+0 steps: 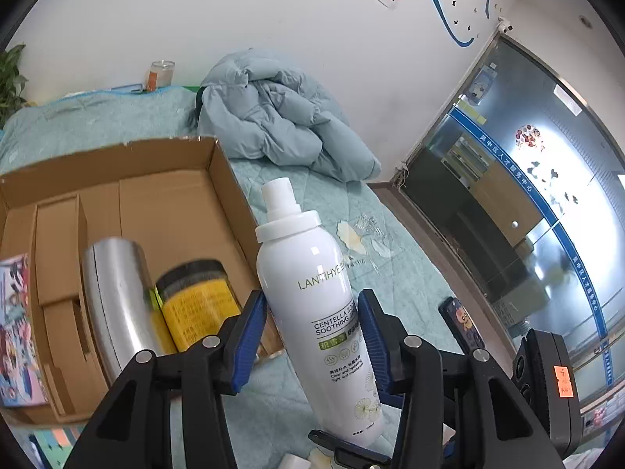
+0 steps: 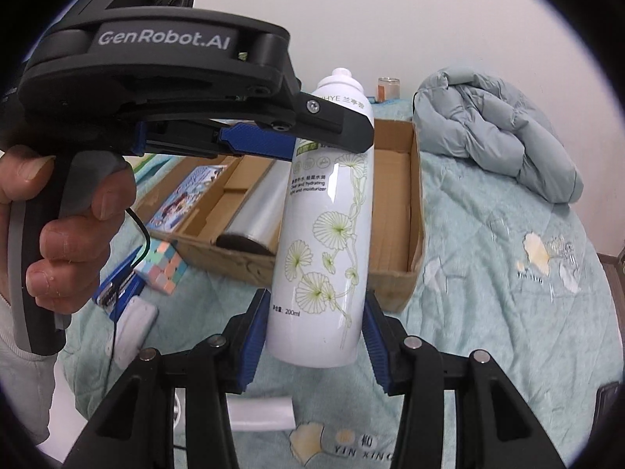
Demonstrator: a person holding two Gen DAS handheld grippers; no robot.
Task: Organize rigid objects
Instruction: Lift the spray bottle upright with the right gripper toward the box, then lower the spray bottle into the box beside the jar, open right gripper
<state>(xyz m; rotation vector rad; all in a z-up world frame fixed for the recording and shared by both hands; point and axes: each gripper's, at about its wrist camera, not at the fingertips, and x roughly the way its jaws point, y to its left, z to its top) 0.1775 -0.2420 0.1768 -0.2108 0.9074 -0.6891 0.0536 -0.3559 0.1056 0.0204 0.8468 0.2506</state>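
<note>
Spray bottle [image 1: 312, 297] found upright above the quilt [image 2: 488, 293], clamped at mid-body by left gripper [image 1: 312, 336] and near its base by right gripper [image 2: 315, 336]; pads of both pressed against the white body. Held just beside the right wall of an open cardboard box [image 1: 218, 179]. Inside the box: silver cylinder [image 1: 117, 297] lying down, yellow jar [image 1: 195, 305] with dark lid beside it, picture book [image 1: 15, 332] at the left end. Right part of the box bare.

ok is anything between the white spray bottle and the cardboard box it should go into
Only the box's near wall. The white spray bottle is clamped by both hand-held grippers, the cardboard box just behind it; a silver cylinder and yellow jar fill its left part.
</note>
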